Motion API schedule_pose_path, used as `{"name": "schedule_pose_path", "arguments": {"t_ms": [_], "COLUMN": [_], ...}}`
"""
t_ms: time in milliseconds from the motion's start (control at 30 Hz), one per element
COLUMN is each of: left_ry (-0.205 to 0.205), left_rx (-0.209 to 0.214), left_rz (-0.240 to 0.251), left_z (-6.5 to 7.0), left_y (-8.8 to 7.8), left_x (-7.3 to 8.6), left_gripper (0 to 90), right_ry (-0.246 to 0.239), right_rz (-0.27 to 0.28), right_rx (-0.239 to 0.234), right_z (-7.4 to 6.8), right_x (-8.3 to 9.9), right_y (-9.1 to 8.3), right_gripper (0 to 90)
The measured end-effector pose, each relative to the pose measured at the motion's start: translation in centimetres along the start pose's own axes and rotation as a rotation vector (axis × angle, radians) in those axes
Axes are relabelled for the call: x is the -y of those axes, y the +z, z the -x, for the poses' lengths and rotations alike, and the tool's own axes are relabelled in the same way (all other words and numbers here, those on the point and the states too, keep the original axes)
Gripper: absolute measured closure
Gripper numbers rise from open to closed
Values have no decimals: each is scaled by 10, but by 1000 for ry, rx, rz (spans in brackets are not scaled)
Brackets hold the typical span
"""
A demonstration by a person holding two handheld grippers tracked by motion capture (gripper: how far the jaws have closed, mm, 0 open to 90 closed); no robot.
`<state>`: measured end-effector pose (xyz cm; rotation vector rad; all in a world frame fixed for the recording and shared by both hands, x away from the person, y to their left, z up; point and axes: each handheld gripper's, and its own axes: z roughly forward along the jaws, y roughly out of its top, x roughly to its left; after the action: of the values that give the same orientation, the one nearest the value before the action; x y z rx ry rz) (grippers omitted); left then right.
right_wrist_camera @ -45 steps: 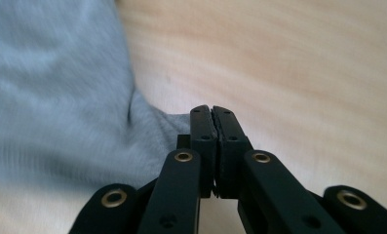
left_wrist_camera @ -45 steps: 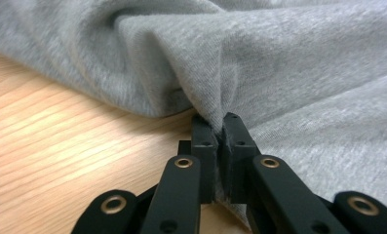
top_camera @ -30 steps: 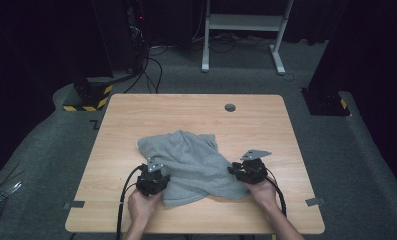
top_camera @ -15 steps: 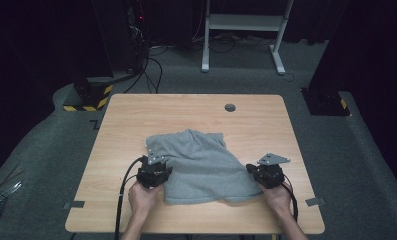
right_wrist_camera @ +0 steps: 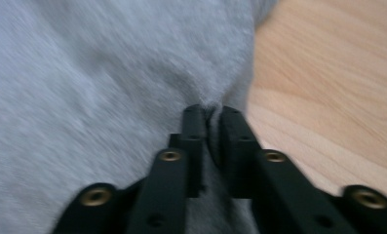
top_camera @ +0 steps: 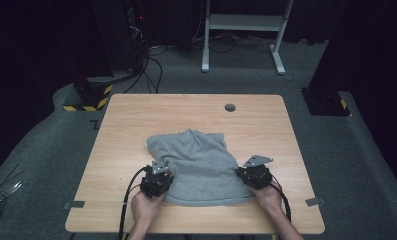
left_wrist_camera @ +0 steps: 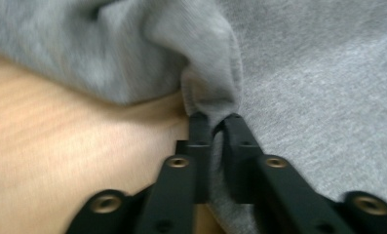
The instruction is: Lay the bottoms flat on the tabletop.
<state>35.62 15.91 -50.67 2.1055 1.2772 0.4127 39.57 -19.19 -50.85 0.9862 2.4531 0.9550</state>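
A grey sweatshirt-like garment (top_camera: 201, 160) lies bunched on the wooden table (top_camera: 136, 115), its near edge toward the person. My left gripper (top_camera: 161, 172) sits at the garment's near-left edge. In the left gripper view my left gripper (left_wrist_camera: 215, 119) is shut on a folded hem of the grey cloth (left_wrist_camera: 210, 73); its jaws have just been closing on it. My right gripper (top_camera: 250, 174) is at the near-right edge. In the right gripper view my right gripper (right_wrist_camera: 208, 111) pinches the cloth (right_wrist_camera: 108, 73) close to its border, and its jaws too have just been closing.
A round cable hole (top_camera: 230, 107) sits near the table's far edge. Grey tape marks (top_camera: 74, 204) (top_camera: 312, 201) flank the near corners. Beyond the table stand a white desk frame (top_camera: 241, 22) and a yellow-and-black striped base (top_camera: 88, 97) on dark carpet.
The garment's near edge now lies flatter and wider than a second ago. The right gripper swung out to the right, then came back a little toward the cloth. The left gripper stayed put.
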Motion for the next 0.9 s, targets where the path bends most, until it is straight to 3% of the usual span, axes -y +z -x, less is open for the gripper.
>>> {"name": "schedule_pose_path", "arguments": {"t_ms": [67,100,133,267,300,367,400,433,500,600,700,733,767,833,900], "left_ry": [47,50,24,16,18,35,36,27,18,62,114,133,159,220,203], "left_rx": [-65,-82,-83,-101,-96,-86,-75,-50,-13,34,109,150,164,147,146], "left_rz": [-47,-56,-46,1,8,4,2,2,9,71,103,81,36,-83,-116], "left_z": [-8,-15,-22,-28,-26,-22,-21,-21,-18,-1,21,28,35,47,47], "left_y": [1,0,-2,-14,-16,-17,-18,-20,-25,-37,-33,-26,-17,7,20], "left_x": [-13,-18,-22,-27,-25,-19,-16,-14,-17,-34,-47,-50,-53,-56,-55], "left_gripper": [867,869,870,860,822,817,817,882,889,889,883,878,870,822,787], "right_ry": [12,31,37,34,29,24,24,16,10,-12,-5,5,17,20,16], "right_rz": [-16,-23,-25,-21,-16,-13,-13,-14,-18,-23,-23,-19,-17,-16,-16], "right_rx": [52,71,82,51,25,5,5,-9,-27,-24,-22,-28,-36,-44,-38], "right_z": [6,9,10,5,1,-4,-4,-7,-10,-14,-14,-13,-12,-11,-11], "right_x": [2,2,2,4,4,3,3,2,1,-1,-2,-1,0,0,0], "right_y": [3,3,3,0,0,0,0,2,3,4,5,5,5,6,6], "right_gripper": [870,872,873,852,785,742,742,746,755,755,753,752,751,753,753]}}
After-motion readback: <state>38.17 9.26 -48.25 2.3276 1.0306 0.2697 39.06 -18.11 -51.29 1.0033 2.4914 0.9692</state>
